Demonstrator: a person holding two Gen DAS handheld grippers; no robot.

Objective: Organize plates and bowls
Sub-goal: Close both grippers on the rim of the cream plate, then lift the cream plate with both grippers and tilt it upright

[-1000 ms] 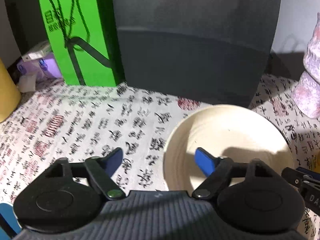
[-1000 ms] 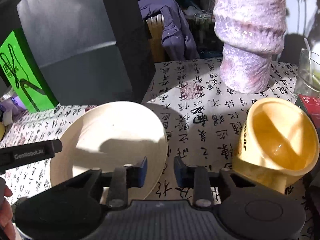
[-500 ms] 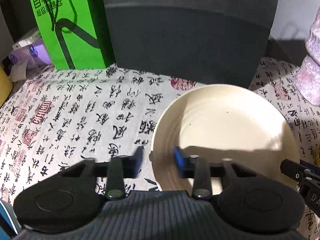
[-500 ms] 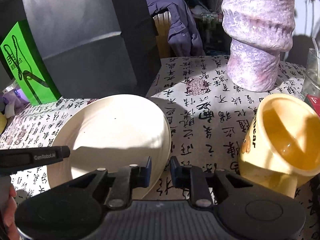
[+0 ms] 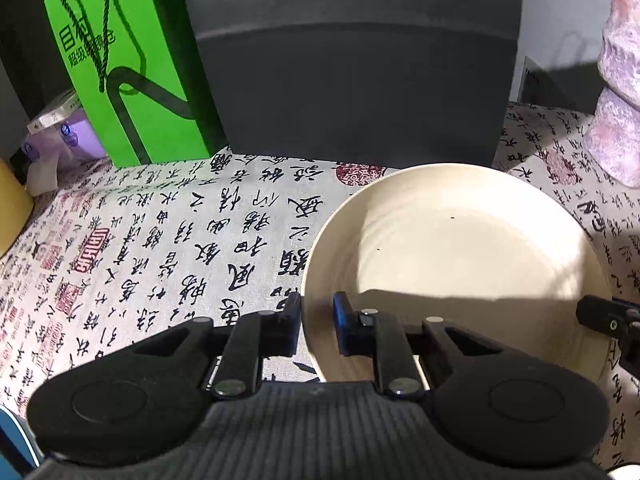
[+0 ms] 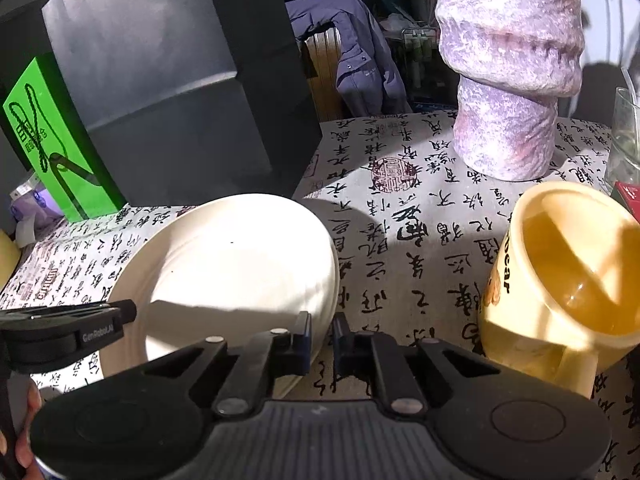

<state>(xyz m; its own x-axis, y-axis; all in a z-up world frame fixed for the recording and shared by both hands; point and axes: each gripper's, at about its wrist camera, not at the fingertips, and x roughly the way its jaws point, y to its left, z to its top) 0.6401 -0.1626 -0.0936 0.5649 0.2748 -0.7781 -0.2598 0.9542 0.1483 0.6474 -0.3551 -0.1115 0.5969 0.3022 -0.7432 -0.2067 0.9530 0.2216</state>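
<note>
- Cream-coloured plate point(image 5: 460, 256) sits on the calligraphy-print tablecloth point(image 5: 168, 248), roughly mid-table, right in front of a big dark grey box point(image 5: 352, 64). It looks a bit tipped in the right wrist view, though I can't really say whether it's off the cloth.
- Left gripper point(image 5: 317, 322) has just been closing, and now its two blue-padded fingers straddle the plate's near-left rim, one pad outside and one inside, pinching it.
- Right gripper point(image 6: 321, 338) has also just been closing, and it's clamped on the opposite edge of the same plate, near-right rim caught between the pads. So both grippers have hold of the one plate, one on each side.
- You can see each gripper's tip poking into the other's camera, at the far side of the plate.
- Yellow mug point(image 6: 560, 280) is off to the right of the plate, tilted so its mouth faces the camera, not touching the plate.
- Behind the mug stands a mottled purple-pink vase thing point(image 6: 508, 68), upright on the cloth.
- Bright green box point(image 5: 132, 68) with black cord handles stands just left of the dark box, at the back edge of the table.
- A fingertip or two shows at the bottom left corner of the right wrist view.
</note>
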